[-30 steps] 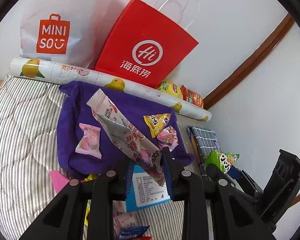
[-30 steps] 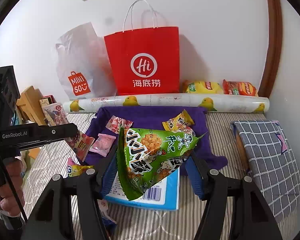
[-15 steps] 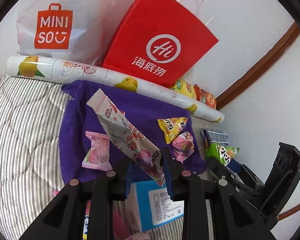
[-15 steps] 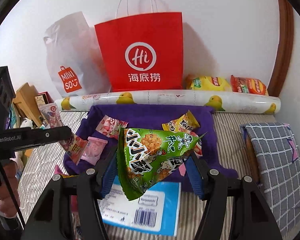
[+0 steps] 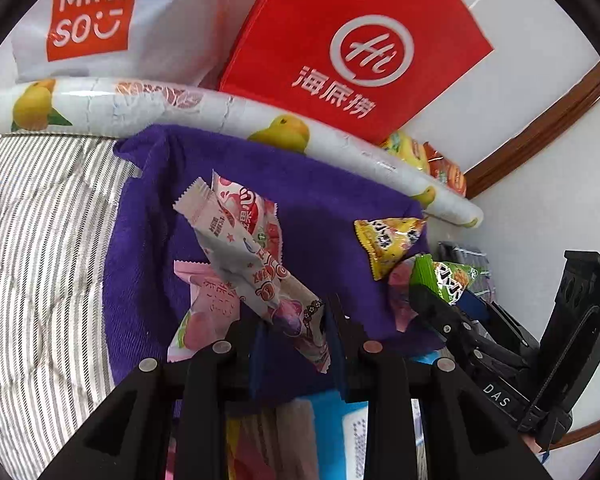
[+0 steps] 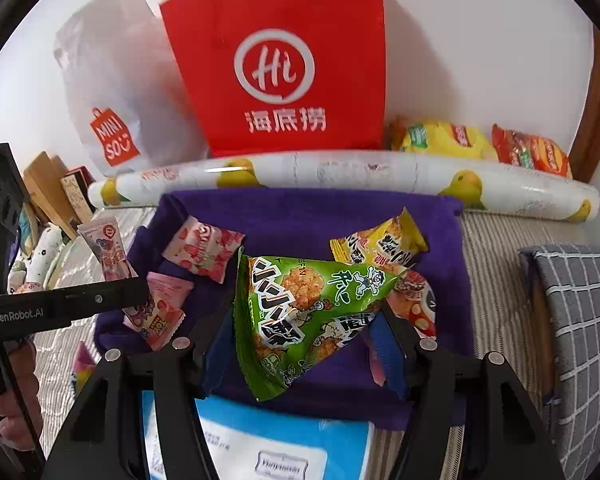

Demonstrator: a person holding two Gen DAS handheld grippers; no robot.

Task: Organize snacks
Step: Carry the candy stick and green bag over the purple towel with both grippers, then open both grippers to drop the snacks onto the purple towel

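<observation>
My left gripper (image 5: 296,344) is shut on a long white-and-pink snack stick packet (image 5: 256,264), which juts out over the purple towel (image 5: 324,196). My right gripper (image 6: 300,340) is shut on a green triangular snack bag (image 6: 304,312), held above the same purple towel (image 6: 300,212). On the towel lie a pink strawberry packet (image 6: 204,254), a pale pink packet (image 5: 204,312), a yellow triangular bag (image 6: 380,244) and a reddish packet (image 6: 414,300) partly hidden behind the green bag. In the right wrist view the left gripper (image 6: 100,300) shows at left with its packet (image 6: 112,256).
A red paper bag (image 6: 284,64) and a white Miniso bag (image 6: 112,92) lean on the wall behind a fruit-print roll (image 6: 340,178). Yellow and orange chip bags (image 6: 480,146) sit at back right. A blue-white box (image 6: 268,440) lies near me, a checked cloth (image 6: 580,320) at right.
Both grippers have moved forward and down toward the purple towel, each still holding its packet. The towel and the bags behind it now look larger and closer.
</observation>
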